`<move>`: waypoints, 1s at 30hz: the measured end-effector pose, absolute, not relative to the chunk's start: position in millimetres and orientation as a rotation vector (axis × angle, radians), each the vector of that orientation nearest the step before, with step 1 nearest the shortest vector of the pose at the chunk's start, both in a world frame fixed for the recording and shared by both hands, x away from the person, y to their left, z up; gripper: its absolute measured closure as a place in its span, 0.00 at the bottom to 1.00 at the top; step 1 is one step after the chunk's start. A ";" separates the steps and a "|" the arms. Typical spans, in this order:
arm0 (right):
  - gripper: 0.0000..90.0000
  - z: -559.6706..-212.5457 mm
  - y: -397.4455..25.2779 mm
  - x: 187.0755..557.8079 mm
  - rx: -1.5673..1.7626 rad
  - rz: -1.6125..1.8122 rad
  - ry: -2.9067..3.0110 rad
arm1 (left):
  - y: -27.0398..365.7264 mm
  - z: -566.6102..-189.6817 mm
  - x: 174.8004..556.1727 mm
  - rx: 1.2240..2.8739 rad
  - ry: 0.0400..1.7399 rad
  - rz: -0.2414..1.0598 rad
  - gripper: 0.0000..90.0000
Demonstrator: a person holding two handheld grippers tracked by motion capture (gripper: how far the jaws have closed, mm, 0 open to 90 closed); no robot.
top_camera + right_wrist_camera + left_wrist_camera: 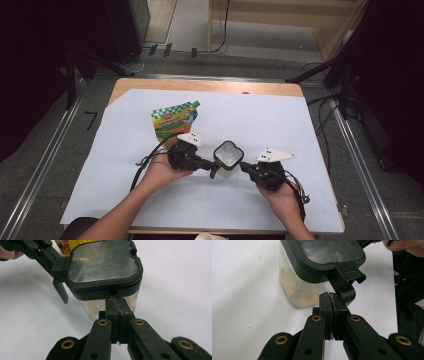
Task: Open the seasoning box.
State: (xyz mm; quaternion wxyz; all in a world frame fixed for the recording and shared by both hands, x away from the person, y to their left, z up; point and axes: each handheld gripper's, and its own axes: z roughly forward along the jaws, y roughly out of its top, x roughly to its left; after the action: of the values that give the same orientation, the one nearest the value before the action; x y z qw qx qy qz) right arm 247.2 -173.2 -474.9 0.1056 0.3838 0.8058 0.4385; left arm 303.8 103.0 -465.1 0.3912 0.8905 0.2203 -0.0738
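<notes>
A clear square container [227, 157] with a black lid [102, 262] stands mid-table, with beige powder [297, 290] in its bottom. My left gripper [212, 167] is on its left side. Its jaws [332, 296] are shut on the lower end of the lid's black latch [347, 277], which hangs flipped down [60, 290]. My right gripper [243, 165] comes in from the right, shut. Its tips [117, 301] press against the container wall just under the lid's rim; I cannot tell whether they pinch anything.
A green and orange spouted pouch [175, 122] lies flat behind the left gripper. White paper [280, 125] covers the wooden table [200, 85]. A paper cup's rim [210, 236] pokes in at the near edge. Cables trail from both grippers.
</notes>
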 end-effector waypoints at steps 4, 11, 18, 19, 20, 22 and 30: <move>1.00 -475.8 -172.7 249.4 1.135 1.284 2.375 | 98.5 -465.2 301.0 2.254 0.547 -0.192 1.00; 1.00 -476.4 -174.1 252.8 1.147 1.287 2.368 | 95.2 -465.1 299.5 2.250 0.533 -0.194 1.00; 1.00 -477.1 -175.5 258.1 1.170 1.298 2.360 | 89.5 -465.7 296.3 2.249 0.520 -0.189 1.00; 1.00 -477.6 -174.3 259.3 1.171 1.286 2.361 | 87.6 -466.1 295.5 2.245 0.518 -0.188 1.00; 1.00 -478.2 -173.8 260.2 1.166 1.280 2.361 | 86.6 -466.3 295.0 2.244 0.518 -0.187 1.00; 1.00 -478.8 -172.5 261.4 1.174 1.274 2.357 | 84.9 -466.6 294.3 2.242 0.515 -0.187 1.00; 1.00 -479.9 -171.6 266.3 1.187 1.282 2.338 | 77.9 -468.6 291.6 2.248 0.503 -0.191 1.00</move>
State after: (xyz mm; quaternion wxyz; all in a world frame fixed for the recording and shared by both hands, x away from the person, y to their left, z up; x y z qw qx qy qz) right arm 266.3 -171.6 -479.9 0.1113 0.4042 0.7960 0.4366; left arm 291.6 77.9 -468.6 0.4032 0.8899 0.1993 -0.0755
